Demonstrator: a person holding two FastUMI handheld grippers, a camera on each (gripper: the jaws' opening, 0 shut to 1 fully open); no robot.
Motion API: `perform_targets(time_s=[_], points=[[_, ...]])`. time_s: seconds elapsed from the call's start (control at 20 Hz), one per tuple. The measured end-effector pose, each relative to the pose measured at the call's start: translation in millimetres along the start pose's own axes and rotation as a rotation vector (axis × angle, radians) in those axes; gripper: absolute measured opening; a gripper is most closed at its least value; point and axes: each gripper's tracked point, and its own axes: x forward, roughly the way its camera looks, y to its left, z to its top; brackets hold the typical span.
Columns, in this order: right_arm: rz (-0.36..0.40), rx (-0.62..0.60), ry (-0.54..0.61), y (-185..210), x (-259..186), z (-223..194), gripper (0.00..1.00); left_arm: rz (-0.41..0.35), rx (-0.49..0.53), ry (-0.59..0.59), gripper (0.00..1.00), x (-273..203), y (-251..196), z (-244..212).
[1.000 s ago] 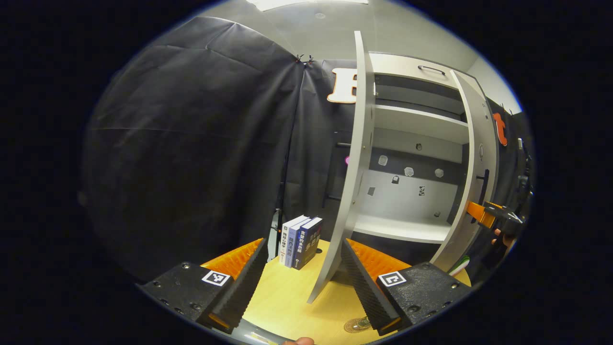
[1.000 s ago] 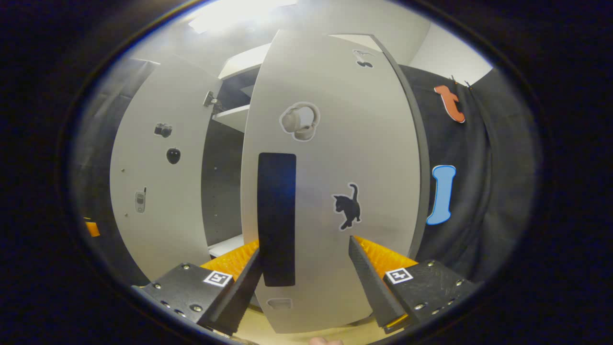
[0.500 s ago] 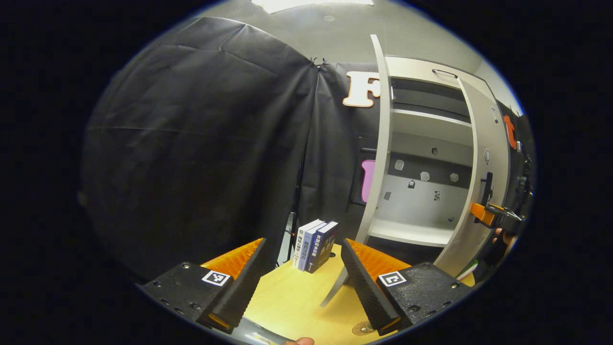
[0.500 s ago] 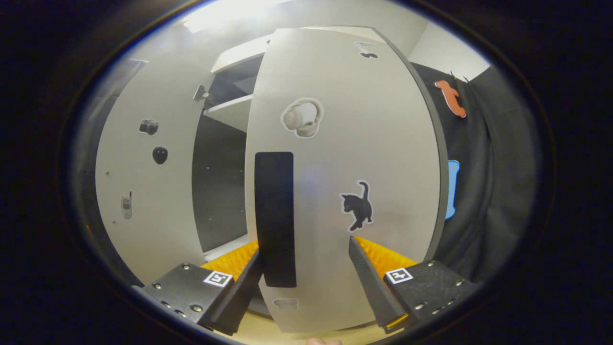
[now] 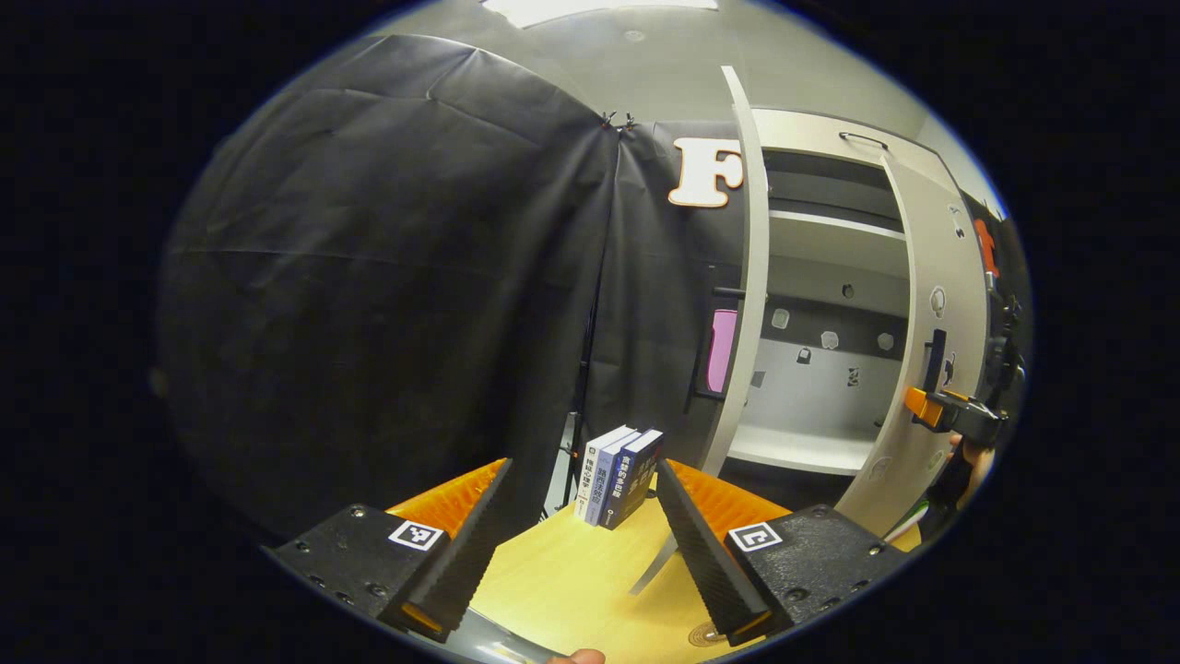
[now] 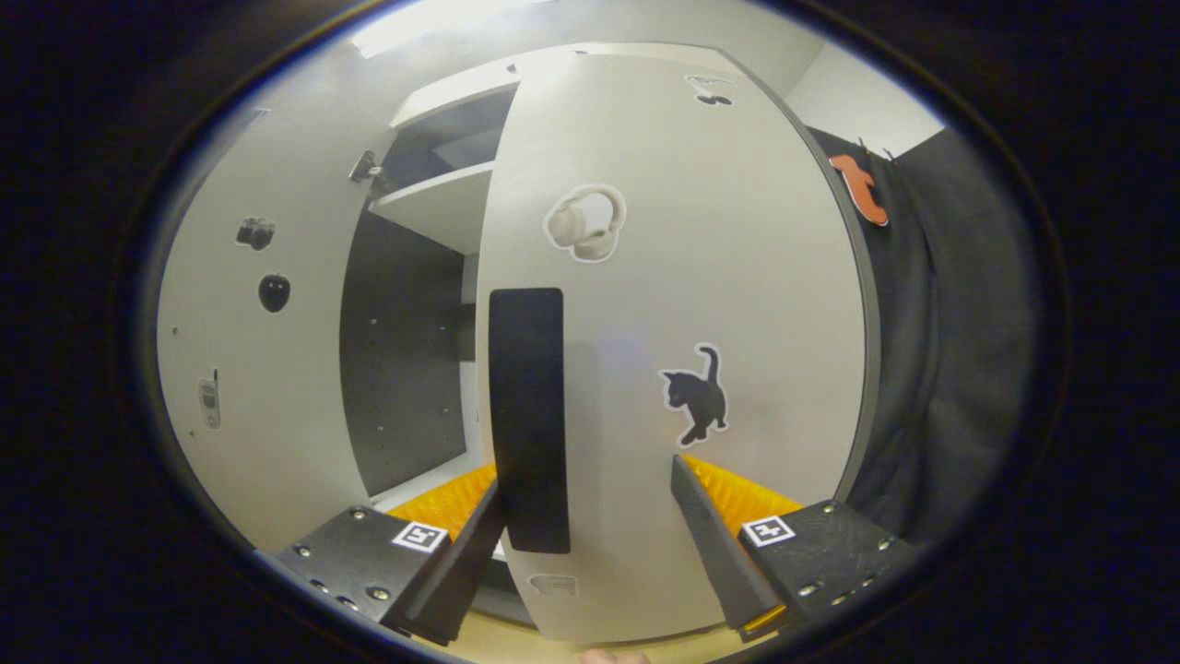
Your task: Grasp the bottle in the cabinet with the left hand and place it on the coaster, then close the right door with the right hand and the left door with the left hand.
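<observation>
In the left gripper view, the left gripper (image 5: 581,544) hovers over a light wooden tabletop (image 5: 572,590) with its 2 fingers spread wide and nothing between them. Ahead of it, 3 upright books with white, blue and dark navy spines (image 5: 622,475) stand together at the far edge of the table, against the black cloth wall. To the right rises the pale grey cabinet (image 5: 820,277) with white shelves; its left door (image 5: 742,304) is seen almost edge-on, swung open toward the camera, and its lower corner sits just beside the gripper's right finger, though contact cannot be told. A round patterned coaster (image 5: 705,634) peeks out at the bottom edge, partly hidden behind that finger; the bottle on it cannot be made out. Farther right, the right gripper (image 5: 949,406) meets the front of the right door (image 5: 931,350). In the right gripper view, the right gripper (image 6: 590,544) faces the grey right door (image 6: 682,350) very closely, its 2 fingers held wide, with the left one next to the door's black vertical handle (image 6: 527,420); neither finger grips it. A headphone sticker (image 6: 585,223) and a black cat sticker (image 6: 698,395) mark this door, and the left door's inner face (image 6: 258,369) carries small stickers.
</observation>
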Motion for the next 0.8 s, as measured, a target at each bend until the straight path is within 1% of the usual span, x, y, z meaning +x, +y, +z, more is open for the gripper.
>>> perform_targets(time_s=[0.05, 0.15, 0.2, 0.25, 0.45, 0.7, 0.75, 0.8], points=[[-0.009, -0.005, -0.004, 0, 1, 0, 1.00, 0.002, 0.008, 0.001, 0.97, 2, 2, 1], [-0.021, -0.007, -0.010, 0, 5, -1, 1.00, 0.003, 0.021, 0.002, 0.97, 4, 5, 2], [-0.024, -0.009, -0.012, 0, 5, -1, 0.97, 0.003, 0.025, 0.002, 0.96, 5, 6, 2], [-0.026, -0.015, -0.014, 1, 6, 0, 1.00, 0.002, 0.026, 0.003, 0.97, 6, 6, 3], [-0.032, -0.027, -0.016, 2, 12, -2, 1.00, -0.005, 0.030, 0.002, 0.96, 9, 8, 4], [-0.042, -0.034, -0.014, 2, 18, -2, 1.00, -0.003, 0.063, 0.004, 0.97, 7, 15, 2], [-0.044, -0.036, -0.014, 3, 17, -3, 1.00, -0.006, 0.064, 0.005, 0.93, 7, 14, 2], [-0.046, -0.036, -0.013, 3, 18, -3, 1.00, -0.010, 0.064, 0.006, 0.96, 8, 14, 2]])
